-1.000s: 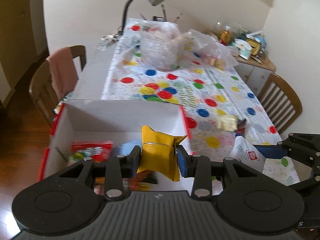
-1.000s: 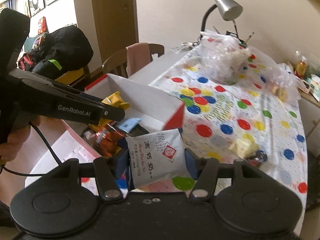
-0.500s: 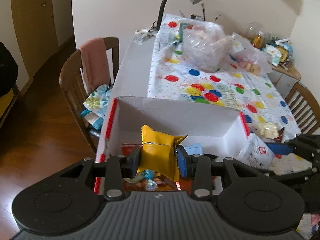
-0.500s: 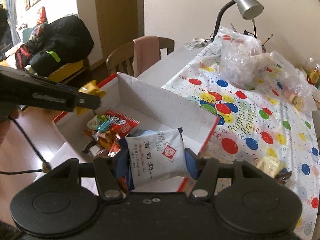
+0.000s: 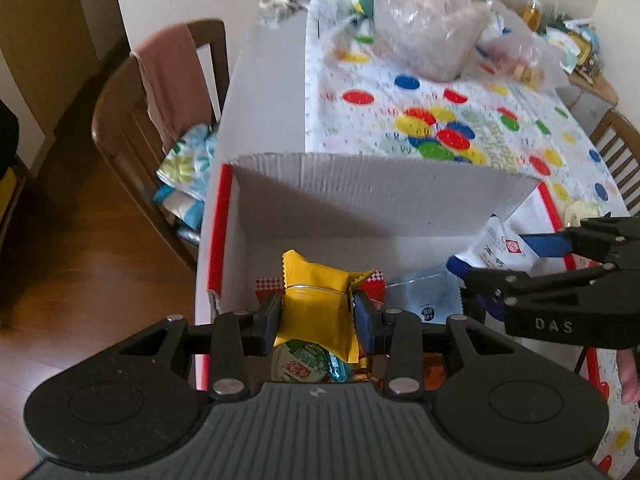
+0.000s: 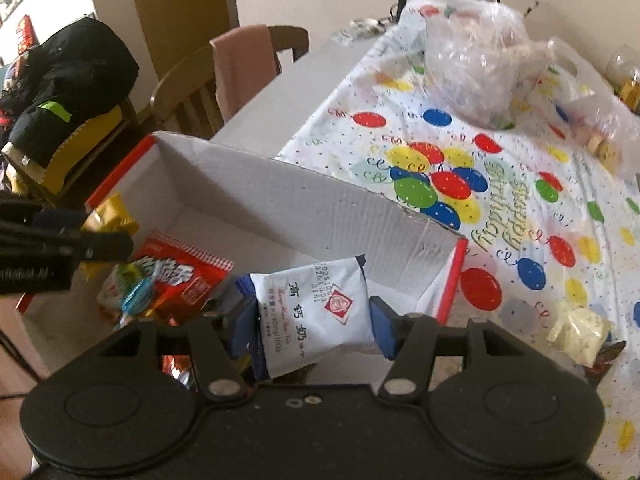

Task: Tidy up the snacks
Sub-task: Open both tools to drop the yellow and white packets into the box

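My left gripper (image 5: 316,314) is shut on a yellow snack packet (image 5: 316,308) and hangs over the open white cardboard box (image 5: 360,200) with red edges. My right gripper (image 6: 310,320) is shut on a white and blue milk-snack pouch (image 6: 316,308), held over the box's right part. Each gripper shows in the other's view, the right one (image 5: 516,258) with its pouch (image 5: 500,248), and the left one (image 6: 64,248) with its yellow packet (image 6: 108,216). Inside the box (image 6: 280,200) lie a red packet (image 6: 180,276), a green-labelled sweet (image 5: 298,364) and a pale blue pouch (image 5: 424,296).
The box sits at the near end of a table with a balloon-print cloth (image 6: 500,200). Clear plastic bags (image 6: 480,76) stand further back, and a pale crumpled wrapper (image 6: 576,330) lies right of the box. A wooden chair (image 5: 160,120) with a pink cloth stands left.
Both grippers have moved left and down over the box, each still holding its packet. The box's inside now fills the lower middle of both views.
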`<state>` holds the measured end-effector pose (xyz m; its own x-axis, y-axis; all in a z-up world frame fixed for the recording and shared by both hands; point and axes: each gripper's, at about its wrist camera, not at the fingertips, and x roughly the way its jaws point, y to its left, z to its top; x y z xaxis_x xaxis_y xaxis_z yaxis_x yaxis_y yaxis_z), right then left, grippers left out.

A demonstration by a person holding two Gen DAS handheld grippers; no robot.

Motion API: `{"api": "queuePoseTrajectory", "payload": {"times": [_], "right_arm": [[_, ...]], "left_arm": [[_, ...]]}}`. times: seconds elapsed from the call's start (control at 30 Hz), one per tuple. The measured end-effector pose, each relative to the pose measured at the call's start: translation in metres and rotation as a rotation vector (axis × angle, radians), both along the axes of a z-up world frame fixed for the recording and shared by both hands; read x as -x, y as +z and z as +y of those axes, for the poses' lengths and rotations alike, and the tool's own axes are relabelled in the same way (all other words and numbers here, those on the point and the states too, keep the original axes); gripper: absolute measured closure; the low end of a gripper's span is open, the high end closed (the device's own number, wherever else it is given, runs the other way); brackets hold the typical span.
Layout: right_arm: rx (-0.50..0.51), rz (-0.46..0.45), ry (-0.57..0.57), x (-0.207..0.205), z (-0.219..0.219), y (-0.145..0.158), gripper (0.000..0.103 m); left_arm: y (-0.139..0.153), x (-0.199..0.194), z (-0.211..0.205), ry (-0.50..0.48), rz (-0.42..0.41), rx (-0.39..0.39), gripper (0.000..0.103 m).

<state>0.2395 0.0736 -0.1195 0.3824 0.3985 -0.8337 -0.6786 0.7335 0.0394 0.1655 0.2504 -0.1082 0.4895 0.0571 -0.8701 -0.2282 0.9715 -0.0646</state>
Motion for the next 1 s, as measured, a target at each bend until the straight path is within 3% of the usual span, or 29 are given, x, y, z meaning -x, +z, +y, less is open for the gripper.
{"api": "queuePoseTrajectory", "payload": {"times": [0.23, 0.4, 0.53, 0.83, 1.0], "right_arm": [[0.032, 0.063, -0.031, -0.02, 0.015, -0.019, 0.044], [0.089, 0.015, -0.025, -0.021, 0.024, -0.025, 0.043], [0.1, 0.018, -0.002, -0.018, 0.03, -0.025, 0.054], [0.098, 0.019, 0.013, -0.013, 0.033, -0.025, 0.051], [0.064, 0.026, 0.018, -0.007, 0.026, -0.018, 0.042]], "left_arm": [[-0.014, -0.018, 0.0, -0.032, 0.069, 0.003, 0.066], [-0.025, -0.024, 0.001, -0.04, 0.115, 0.006, 0.066], [-0.027, -0.025, 0.001, -0.047, 0.123, 0.006, 0.065], [-0.024, -0.02, 0.0, -0.046, 0.099, 0.008, 0.062], [-0.019, -0.014, -0.002, -0.039, 0.078, 0.006, 0.054]]}}
